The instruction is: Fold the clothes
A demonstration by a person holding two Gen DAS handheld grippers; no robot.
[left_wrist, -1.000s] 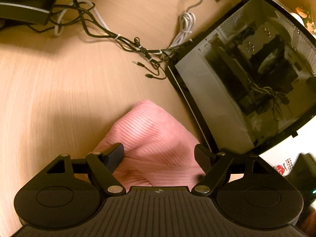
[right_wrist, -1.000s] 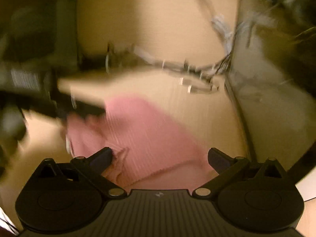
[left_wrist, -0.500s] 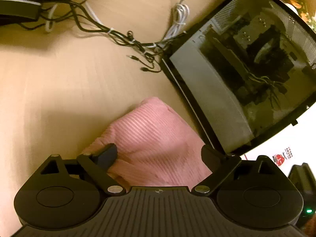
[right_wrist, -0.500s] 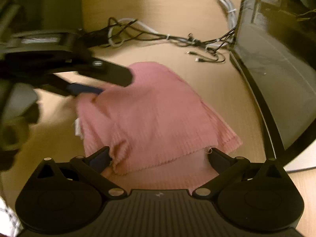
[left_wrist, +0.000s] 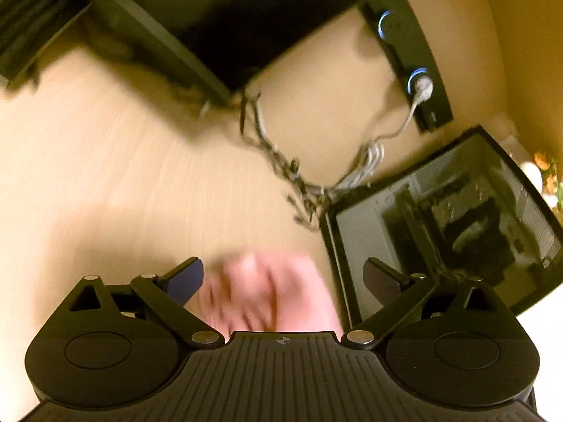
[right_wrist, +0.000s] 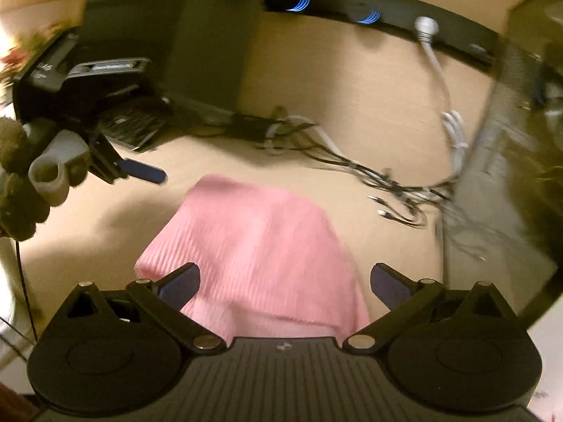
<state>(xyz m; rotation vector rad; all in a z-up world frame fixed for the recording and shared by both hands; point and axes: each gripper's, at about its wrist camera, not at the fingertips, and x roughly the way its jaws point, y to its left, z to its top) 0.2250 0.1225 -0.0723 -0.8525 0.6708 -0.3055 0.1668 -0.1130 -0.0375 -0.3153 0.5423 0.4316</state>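
The pink garment (right_wrist: pixel 253 246) lies folded on the light wooden table (right_wrist: pixel 345 98), a ribbed bundle with its upper layer draped over a lower one. Going from the left of the right wrist view: the left gripper (right_wrist: pixel 140 172) hangs above the table beyond the garment's far left corner, one blue-padded finger showing; from here I cannot tell its spread. In its own view, the left gripper (left_wrist: pixel 283 274) has its jaws wide apart and empty, the garment (left_wrist: pixel 267 292) blurred below and between them. The right gripper (right_wrist: pixel 285 281) likewise stands spread, nothing clamped, the cloth lying under the gap. Further right, a tangle of cables (right_wrist: pixel 387 183) sprawls on the table just past the garment, running to the computer case (right_wrist: pixel 510 193) at the right edge.
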